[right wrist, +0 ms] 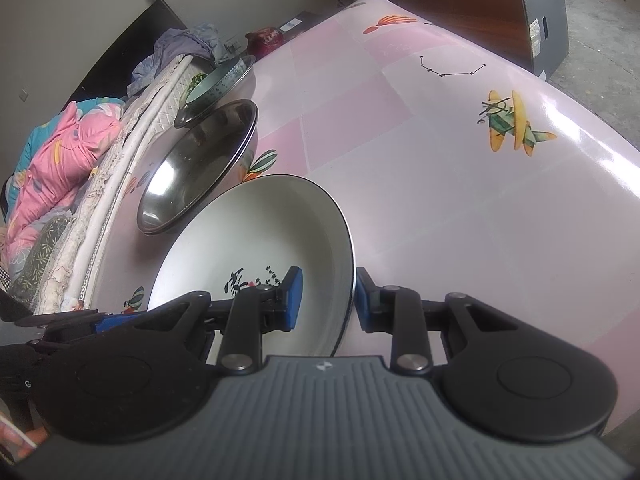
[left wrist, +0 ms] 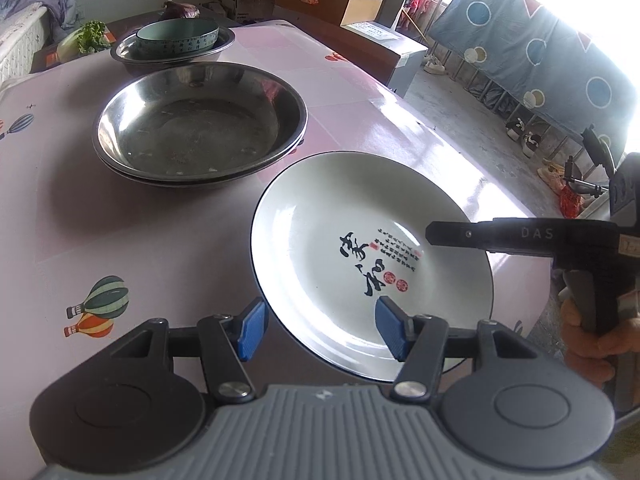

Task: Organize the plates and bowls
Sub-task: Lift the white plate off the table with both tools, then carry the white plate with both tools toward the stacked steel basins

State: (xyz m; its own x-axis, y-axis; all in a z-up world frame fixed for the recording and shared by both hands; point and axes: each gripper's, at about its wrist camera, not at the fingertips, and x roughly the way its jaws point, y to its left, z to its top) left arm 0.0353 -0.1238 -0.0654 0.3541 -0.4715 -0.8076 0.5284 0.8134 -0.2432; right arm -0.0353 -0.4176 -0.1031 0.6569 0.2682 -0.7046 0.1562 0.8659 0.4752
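Note:
A white plate [left wrist: 320, 220] with black calligraphy hangs tilted over the pink table [left wrist: 120, 220]. My right gripper [right wrist: 327, 300] is shut on its rim, one blue pad inside the plate [right wrist: 248, 232] and one outside. In the left wrist view its upper finger [left wrist: 480, 236] lies across the plate from the right. My left gripper [left wrist: 323, 329] stands open astride the plate's near rim, with its pads clear of it. Two stacked steel basins [left wrist: 200, 128] sit behind the plate. Farther back, a teal bowl [left wrist: 178, 38] rests in another steel basin [left wrist: 224, 46].
Greens [left wrist: 92, 36] and a purple onion [left wrist: 180, 10] lie past the far basin, with cardboard boxes [left wrist: 328, 0] behind them. A bed with pink bedding [right wrist: 52, 160] runs along the table's left side. The pink cloth [right wrist: 460, 220] stretches to the right of the plate.

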